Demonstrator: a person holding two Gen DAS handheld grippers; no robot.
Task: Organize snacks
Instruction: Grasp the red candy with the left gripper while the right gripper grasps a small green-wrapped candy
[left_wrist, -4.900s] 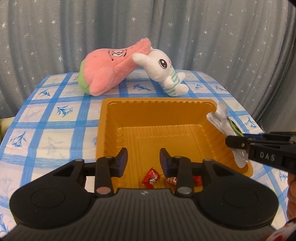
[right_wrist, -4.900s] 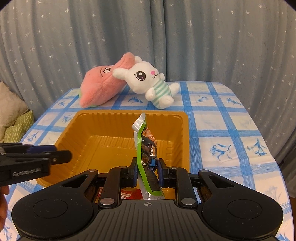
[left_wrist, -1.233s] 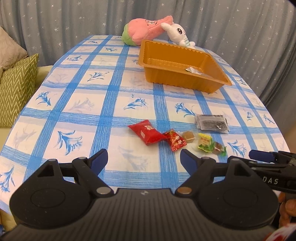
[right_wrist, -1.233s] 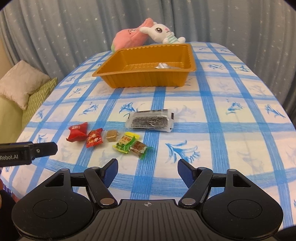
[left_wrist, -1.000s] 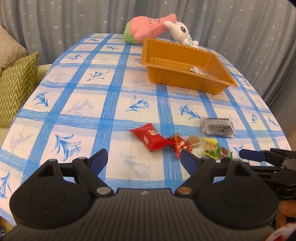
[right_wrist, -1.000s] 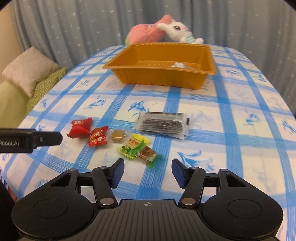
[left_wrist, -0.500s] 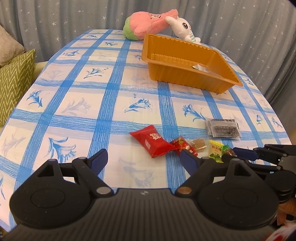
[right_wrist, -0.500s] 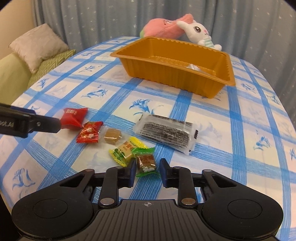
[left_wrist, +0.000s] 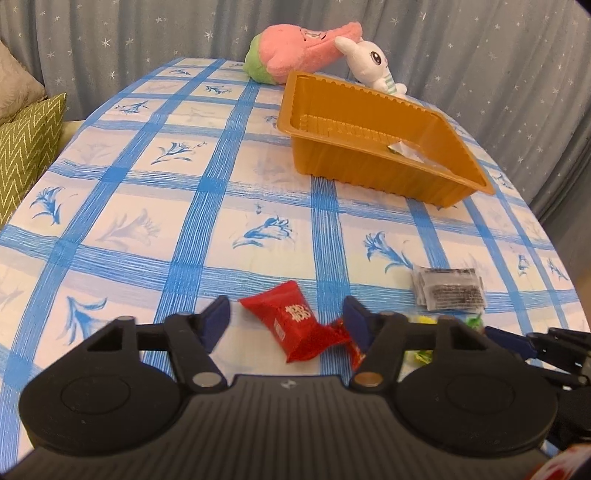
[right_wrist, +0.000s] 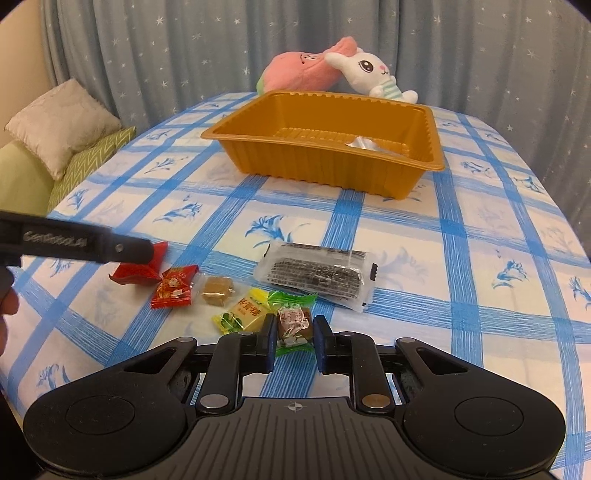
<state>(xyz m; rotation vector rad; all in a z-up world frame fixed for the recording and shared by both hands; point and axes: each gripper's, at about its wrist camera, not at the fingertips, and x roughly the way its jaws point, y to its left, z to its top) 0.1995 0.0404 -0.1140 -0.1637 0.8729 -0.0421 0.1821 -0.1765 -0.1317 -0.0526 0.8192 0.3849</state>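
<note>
My left tool (left_wrist: 286, 323) is spread around the red packet (left_wrist: 295, 325), well short of the orange tray (left_wrist: 369, 162). My right tool (right_wrist: 295, 341) nearly pinches the green-wrapped candy (right_wrist: 293, 321). Both look light, crinkly and slippery; I'd grip mid-body.

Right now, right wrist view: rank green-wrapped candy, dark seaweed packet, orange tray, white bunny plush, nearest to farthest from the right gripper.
1. green-wrapped candy, between the jaws of the right gripper.
2. dark seaweed packet, just beyond, slightly right.
3. orange tray, mid-table, farther back.
4. white bunny plush, behind the tray at the far edge.
</note>
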